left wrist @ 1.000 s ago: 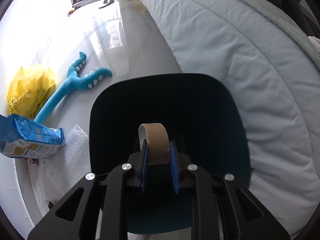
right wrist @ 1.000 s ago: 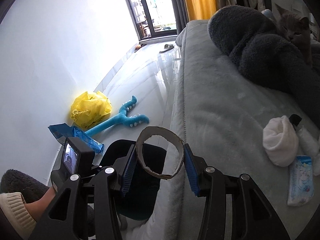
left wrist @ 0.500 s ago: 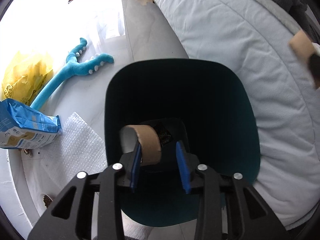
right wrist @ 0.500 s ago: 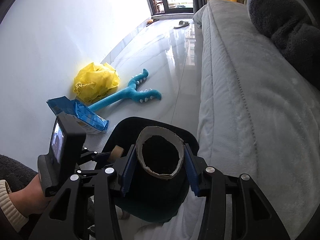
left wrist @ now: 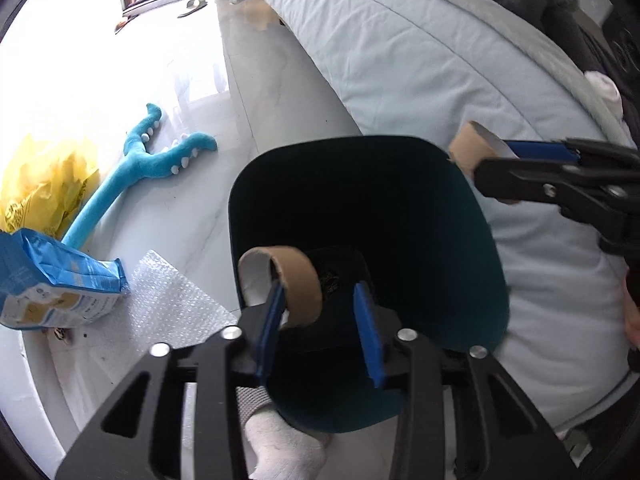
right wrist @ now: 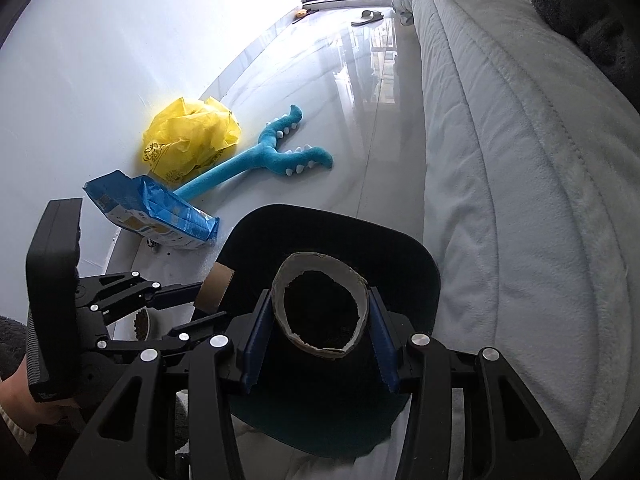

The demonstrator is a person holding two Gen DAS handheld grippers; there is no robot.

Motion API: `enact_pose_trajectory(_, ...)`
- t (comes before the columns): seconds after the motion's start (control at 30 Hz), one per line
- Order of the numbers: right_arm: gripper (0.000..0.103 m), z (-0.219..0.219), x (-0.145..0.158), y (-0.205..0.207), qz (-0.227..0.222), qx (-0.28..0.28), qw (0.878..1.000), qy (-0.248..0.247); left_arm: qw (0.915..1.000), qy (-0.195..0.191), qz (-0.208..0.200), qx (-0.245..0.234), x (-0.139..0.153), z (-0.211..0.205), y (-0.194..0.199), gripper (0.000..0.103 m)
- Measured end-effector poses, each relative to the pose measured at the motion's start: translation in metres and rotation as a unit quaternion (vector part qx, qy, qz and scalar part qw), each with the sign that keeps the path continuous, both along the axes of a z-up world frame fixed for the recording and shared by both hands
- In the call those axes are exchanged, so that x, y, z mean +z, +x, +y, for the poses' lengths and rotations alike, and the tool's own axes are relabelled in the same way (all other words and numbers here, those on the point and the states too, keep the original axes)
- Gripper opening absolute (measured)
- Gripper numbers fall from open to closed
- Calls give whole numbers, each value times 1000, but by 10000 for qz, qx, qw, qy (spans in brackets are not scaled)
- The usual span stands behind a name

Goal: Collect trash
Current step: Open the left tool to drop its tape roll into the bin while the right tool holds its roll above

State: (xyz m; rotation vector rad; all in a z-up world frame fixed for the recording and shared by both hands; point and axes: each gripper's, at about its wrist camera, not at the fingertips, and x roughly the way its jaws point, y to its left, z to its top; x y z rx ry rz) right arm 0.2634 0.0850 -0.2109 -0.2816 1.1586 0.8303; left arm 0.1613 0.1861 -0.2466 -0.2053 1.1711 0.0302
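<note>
We see the left gripper (left wrist: 320, 320) over the dark teal trash bin (left wrist: 460, 248); its jaws have just been opening, and the small cardboard tube (left wrist: 298, 280) clings to the left blue pad, clear of the right pad, so it's released, not squeezed. The right gripper (right wrist: 320, 328) is clenched on a wide cardboard ring (right wrist: 320, 276), both pads pressing its sides, held above the bin's mouth. The bin stands on the glossy floor just beside the grey-quilted bed (right wrist: 520, 160). On the floor near the wall lie a yellow plastic bag (right wrist: 192, 140), a blue snack bag (right wrist: 152, 208), a teal plush toy (right wrist: 272, 156) and bubble wrap (left wrist: 176, 308).
</note>
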Motion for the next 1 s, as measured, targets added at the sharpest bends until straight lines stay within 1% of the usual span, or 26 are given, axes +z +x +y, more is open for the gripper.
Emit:
enact_pose_trajectory(0.1, 47, 5, -10, 0, 61, -1, 9999, -87, 10000, 53, -4, -61, 1, 3, -4, 39)
enact_pose_trajectory(0.2, 47, 10, -21, 0, 147, 16, 9997, -190, 9999, -27, -43, -90, 3, 6, -5, 39)
enact_pose_trajectory(0.3, 47, 15, -31, 1, 206, 30, 9994, -278, 9998, -131, -143, -62, 7, 11, -9, 60)
enact_pose_trajectory(0.33, 47, 17, -34, 1, 224, 29, 9993, -306, 9997, -133, -172, -71, 8, 12, -10, 56)
enact_pose_trajectory(0.4, 47, 19, -39, 2, 271, 23, 9991, -339, 9996, -113, -242, -102, 12, 13, -11, 55)
enact_pose_trajectory(0.63, 47, 27, -63, 0, 471, 49, 9973, -553, 9969, 0, -778, -117, 38, 17, -16, 54)
enact_pose_trajectory(0.83, 47, 32, -79, -5, 625, 122, 9950, -770, 9910, 3, -1332, 151, 67, 29, -22, 54)
enact_pose_trajectory(1.0, 48, 35, -85, -9, 666, 145, 9941, -838, 9858, 42, -1663, 219, 89, 30, -24, 55)
